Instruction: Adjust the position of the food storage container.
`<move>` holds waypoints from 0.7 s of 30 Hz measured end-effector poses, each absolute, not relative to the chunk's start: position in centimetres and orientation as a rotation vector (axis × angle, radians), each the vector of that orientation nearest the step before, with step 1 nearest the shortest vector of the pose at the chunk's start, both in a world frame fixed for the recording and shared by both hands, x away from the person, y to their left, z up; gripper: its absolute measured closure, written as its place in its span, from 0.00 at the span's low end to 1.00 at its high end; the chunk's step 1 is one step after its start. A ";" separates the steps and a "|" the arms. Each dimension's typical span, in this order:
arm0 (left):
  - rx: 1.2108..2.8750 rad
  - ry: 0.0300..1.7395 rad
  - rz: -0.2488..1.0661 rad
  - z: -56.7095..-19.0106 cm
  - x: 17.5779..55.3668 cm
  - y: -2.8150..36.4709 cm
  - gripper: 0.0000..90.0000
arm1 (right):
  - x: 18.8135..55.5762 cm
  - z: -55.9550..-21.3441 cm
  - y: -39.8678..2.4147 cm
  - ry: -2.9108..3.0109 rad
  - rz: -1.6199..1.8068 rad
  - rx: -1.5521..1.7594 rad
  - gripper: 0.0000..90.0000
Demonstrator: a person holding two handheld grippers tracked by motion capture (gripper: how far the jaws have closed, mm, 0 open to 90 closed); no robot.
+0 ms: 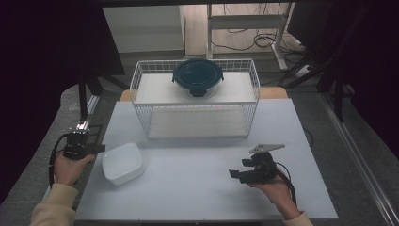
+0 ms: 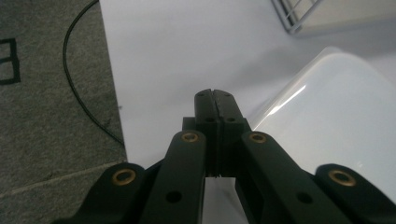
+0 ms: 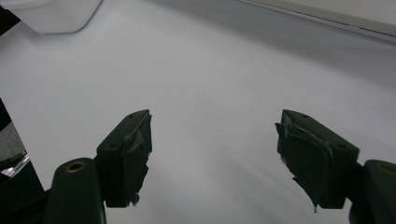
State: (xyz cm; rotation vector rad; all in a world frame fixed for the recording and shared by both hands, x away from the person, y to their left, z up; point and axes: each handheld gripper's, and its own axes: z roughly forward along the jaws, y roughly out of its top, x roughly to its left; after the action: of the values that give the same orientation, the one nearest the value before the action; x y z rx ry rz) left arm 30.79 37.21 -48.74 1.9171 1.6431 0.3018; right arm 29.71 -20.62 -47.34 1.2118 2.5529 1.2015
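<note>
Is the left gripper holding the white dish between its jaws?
No, the left gripper has its jaws pressed together with nothing between them, and the white dish lies beside it on the table.

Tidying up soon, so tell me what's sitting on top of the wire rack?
A round glass container with a dark clip-on lid sits on the wire rack. The lid hides whatever is inside.

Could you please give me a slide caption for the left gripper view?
Left gripper, jaws shut on nothing, beside the white dish near the table edge.

Left claw (image 2: 215, 95) pressed closed and empty; right claw (image 3: 215, 154) apparently gaping wide.
</note>
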 end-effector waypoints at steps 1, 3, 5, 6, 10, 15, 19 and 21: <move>1.922 1.643 0.298 -48.9 30.7 37.3 1.00 | 29.7 -47.4 -20.6 2.553 1.201 1.212 0.29; 1.931 1.643 0.294 -49.1 30.7 37.3 1.00 | 29.7 -47.4 -20.6 2.554 1.201 1.212 0.29; 1.945 1.634 0.286 -49.3 30.5 37.1 1.00 | 29.7 -47.4 -20.6 2.556 1.198 1.214 0.29; 1.946 1.635 0.295 -49.4 30.4 37.1 1.00 | 29.7 -47.4 -20.6 2.556 1.198 1.216 0.29; 1.940 1.632 0.274 -49.4 30.1 37.3 1.00 | 29.8 -47.5 -20.6 2.560 1.197 1.219 0.29; 1.949 1.621 0.232 -49.6 29.5 37.0 1.00 | 29.8 -47.5 -20.6 2.558 1.202 1.227 0.29; 1.962 1.589 0.195 -49.6 28.7 36.3 1.00 | 29.8 -47.5 -20.7 2.557 1.208 1.229 0.29; 1.963 1.576 0.181 -49.6 28.3 35.9 1.00 | 29.8 -47.4 -20.7 2.557 1.209 1.228 0.29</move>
State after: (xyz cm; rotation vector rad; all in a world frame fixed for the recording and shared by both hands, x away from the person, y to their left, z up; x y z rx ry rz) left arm 28.31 35.86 -49.60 1.9632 1.5762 0.1814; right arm 29.77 -20.66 -47.44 1.2281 2.5567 1.2095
